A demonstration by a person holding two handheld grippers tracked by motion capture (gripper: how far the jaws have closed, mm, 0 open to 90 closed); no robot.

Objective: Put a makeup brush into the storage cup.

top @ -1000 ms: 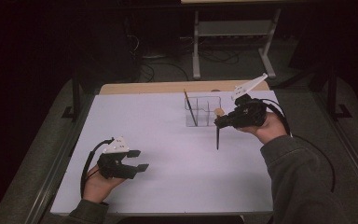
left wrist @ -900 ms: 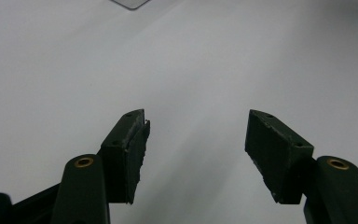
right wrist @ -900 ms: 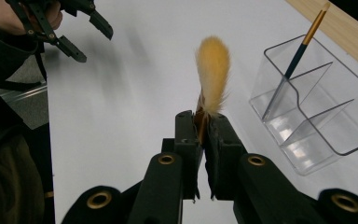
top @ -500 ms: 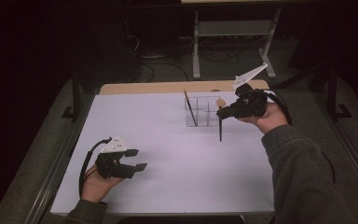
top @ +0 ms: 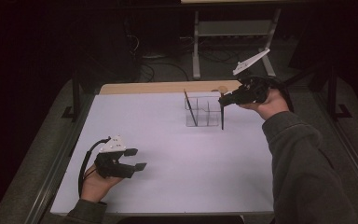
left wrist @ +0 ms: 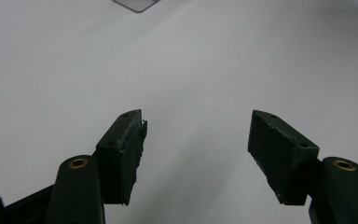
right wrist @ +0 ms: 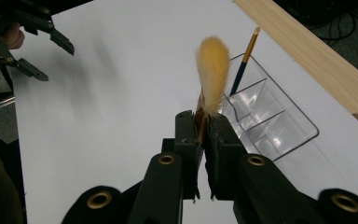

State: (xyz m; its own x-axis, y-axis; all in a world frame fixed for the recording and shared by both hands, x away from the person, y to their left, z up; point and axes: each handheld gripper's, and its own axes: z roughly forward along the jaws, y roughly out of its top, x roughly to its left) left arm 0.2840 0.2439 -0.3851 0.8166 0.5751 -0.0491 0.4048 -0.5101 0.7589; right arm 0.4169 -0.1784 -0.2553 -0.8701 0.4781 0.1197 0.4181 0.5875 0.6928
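Brush (right wrist: 213, 74), fluffy yellow-tipped with thin dark handle, hangs clamped in right gripper (right wrist: 204, 125); left gripper (left wrist: 196, 135) gapes empty

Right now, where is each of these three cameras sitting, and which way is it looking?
High view: fixed above the person's side, looking forward and down on the white table; both forearms show, with the left gripper and the right gripper holding a brush beside the clear organizer.
Left gripper view: rides that gripper, looking along its open jaws at bare table.
Right gripper view: rides that gripper, looking past the brush's yellow bristles toward the organizer.
Shared: the high and right gripper views both show the organizer and a second brush in it.
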